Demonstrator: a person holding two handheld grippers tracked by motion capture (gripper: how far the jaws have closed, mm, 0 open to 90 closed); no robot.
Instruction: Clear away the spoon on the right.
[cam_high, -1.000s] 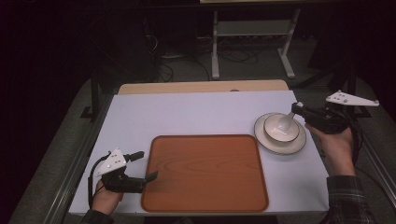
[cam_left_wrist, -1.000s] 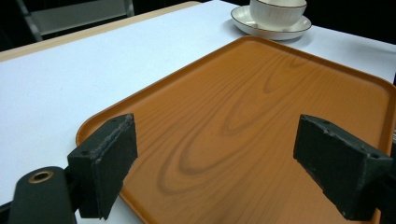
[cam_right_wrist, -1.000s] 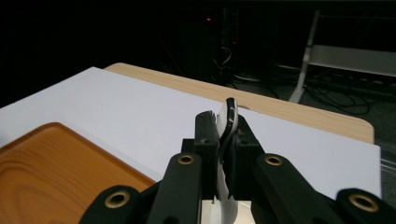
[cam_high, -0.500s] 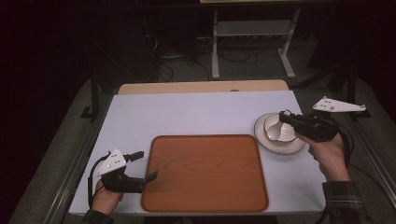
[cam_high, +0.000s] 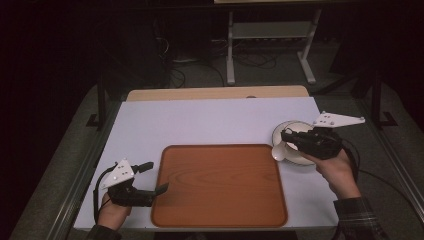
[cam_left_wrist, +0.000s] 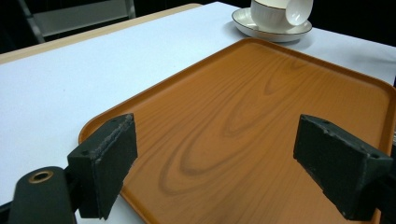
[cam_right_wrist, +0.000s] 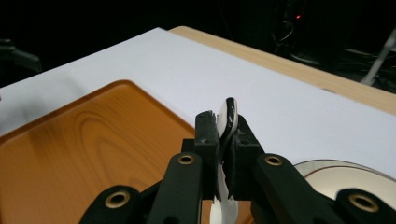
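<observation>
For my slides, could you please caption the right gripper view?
Right gripper shut on a white spoon above the orange tray.

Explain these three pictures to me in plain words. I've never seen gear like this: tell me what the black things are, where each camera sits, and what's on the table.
A person sits at a white table holding a hand-operated two-jaw gripper in each hand. The high view looks down from above. The other two cameras ride on the grippers, looking along their black jaws. On the table lie a wooden-look orange tray and a white saucer with a cup on it. The left gripper rests open at the tray's left edge, holding nothing. The right gripper is shut on a white spoon, above the saucer's tray-side edge.
</observation>
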